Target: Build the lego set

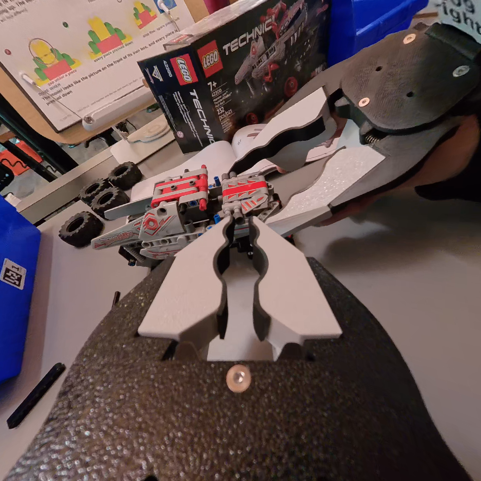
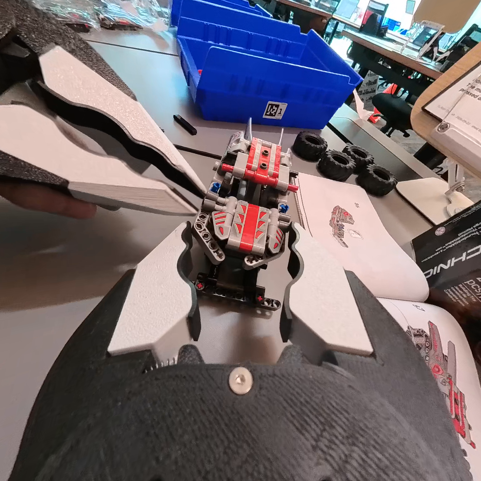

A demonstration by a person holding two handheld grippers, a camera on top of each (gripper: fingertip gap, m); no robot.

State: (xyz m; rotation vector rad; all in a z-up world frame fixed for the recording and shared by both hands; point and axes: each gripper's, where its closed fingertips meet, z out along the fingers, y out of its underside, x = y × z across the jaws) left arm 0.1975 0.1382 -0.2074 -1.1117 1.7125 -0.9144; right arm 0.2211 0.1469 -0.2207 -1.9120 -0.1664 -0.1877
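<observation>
On the table sits the truck body (image 2: 247, 221); right gripper (image 2: 240, 229) wide open around its rear, left gripper (image 1: 240, 221) narrowly open, empty, at its side. I'd close squarely before fitting tyres (image 2: 346, 161).

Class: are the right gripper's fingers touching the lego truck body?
Apart. The right wrist view shows the right gripper open, dark gaps between each finger and the truck body.
</observation>
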